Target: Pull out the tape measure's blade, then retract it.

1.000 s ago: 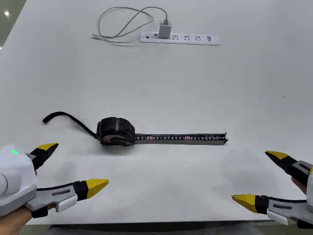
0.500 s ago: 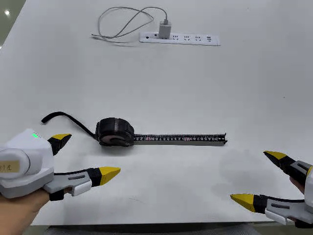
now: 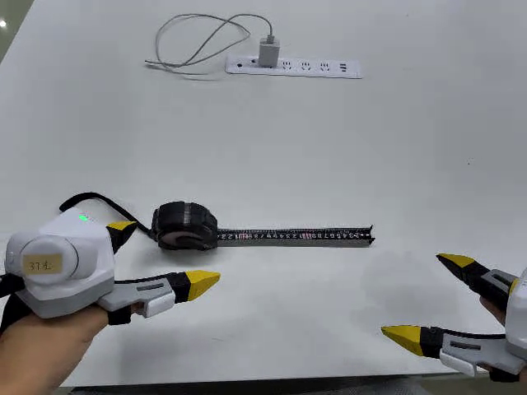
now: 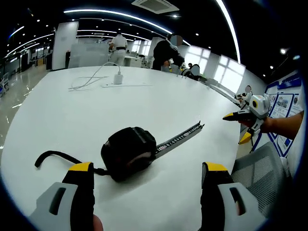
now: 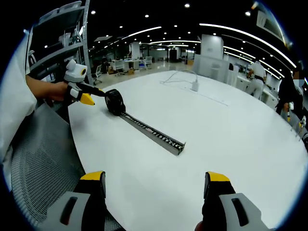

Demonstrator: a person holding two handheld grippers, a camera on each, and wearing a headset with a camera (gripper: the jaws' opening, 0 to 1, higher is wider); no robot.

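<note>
A black tape measure (image 3: 184, 225) lies on the white table with its blade (image 3: 295, 237) pulled out to the right; a black wrist strap (image 3: 90, 200) trails off its left side. My left gripper (image 3: 169, 254) is open, its yellow tips just short of the case on the near left. In the left gripper view the tape measure (image 4: 128, 151) sits between and ahead of the jaws. My right gripper (image 3: 428, 298) is open at the near right, apart from the blade's hooked end (image 5: 177, 149).
A white power strip (image 3: 293, 66) with a charger and a looped white cable (image 3: 198, 43) lies at the table's far side. The table's front edge (image 3: 272, 380) runs just behind both grippers. People stand in the background of the gripper views.
My left gripper has moved forward and right, closing in on the tape measure's case. The right gripper has barely moved. The tape measure and blade lie as before.
</note>
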